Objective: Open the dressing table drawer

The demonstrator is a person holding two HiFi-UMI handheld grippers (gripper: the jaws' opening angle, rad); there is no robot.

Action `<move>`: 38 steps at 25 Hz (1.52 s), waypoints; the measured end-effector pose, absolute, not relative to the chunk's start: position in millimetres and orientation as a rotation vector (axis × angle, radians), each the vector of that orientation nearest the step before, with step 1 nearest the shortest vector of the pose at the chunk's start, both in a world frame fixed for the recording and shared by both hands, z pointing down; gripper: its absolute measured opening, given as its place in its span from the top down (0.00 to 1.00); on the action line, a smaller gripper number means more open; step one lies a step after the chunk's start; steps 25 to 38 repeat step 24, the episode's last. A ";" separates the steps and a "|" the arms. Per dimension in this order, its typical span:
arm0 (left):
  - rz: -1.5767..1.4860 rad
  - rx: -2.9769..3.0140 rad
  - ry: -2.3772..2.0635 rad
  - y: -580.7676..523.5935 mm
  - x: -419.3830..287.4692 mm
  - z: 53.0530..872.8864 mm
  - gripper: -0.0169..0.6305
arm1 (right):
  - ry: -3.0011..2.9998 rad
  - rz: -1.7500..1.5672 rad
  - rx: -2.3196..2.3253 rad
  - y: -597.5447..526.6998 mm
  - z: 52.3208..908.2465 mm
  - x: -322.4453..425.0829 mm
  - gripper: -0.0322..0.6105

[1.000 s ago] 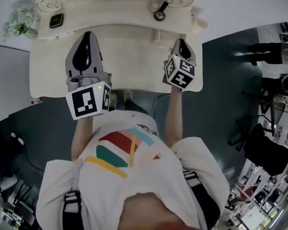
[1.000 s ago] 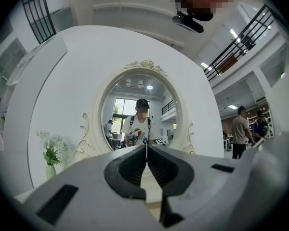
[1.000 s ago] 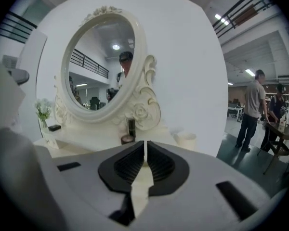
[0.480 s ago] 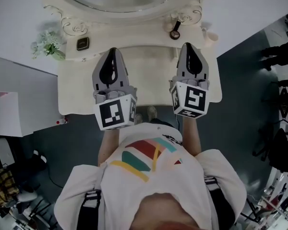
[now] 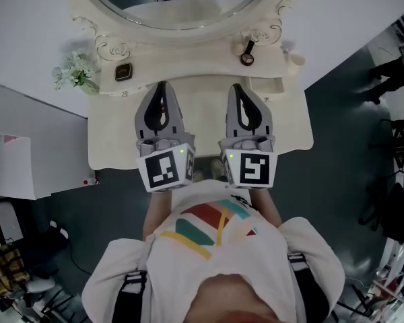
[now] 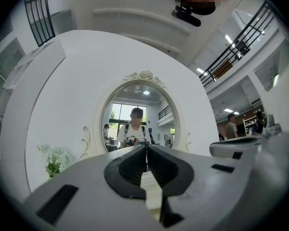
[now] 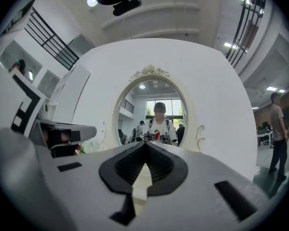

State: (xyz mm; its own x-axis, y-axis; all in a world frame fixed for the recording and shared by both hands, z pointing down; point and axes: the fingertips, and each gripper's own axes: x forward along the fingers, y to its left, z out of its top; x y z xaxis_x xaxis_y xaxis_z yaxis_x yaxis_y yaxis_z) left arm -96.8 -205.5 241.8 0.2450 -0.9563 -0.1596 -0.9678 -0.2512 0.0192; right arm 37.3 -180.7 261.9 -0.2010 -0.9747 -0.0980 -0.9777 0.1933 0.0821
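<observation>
L tongs & R tongs are held closed, empty, above the cream desk. An oval mirror is seen behind.

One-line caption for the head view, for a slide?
Head view: left tool and right tool, both shut and empty, side by side above the dressing table, pointing at its oval mirror.

Dressing table: directly before the person, backed against the wall.
Mirror: behind the tabletop, centred.
Flowers: back left corner, beside the mirror.
Left gripper: over the tabletop, just beside the right gripper, both in front of the mirror.
</observation>
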 end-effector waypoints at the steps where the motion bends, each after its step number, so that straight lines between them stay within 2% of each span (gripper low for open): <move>1: 0.212 -2.412 1.868 -204.7 -96.7 241.7 0.96 | 2.416 0.195 -1.971 -180.3 263.4 34.8 0.95; 38: 0.198 -2.411 1.862 -203.0 -93.6 243.4 0.96 | 2.438 0.157 -1.941 -178.6 264.3 33.8 0.95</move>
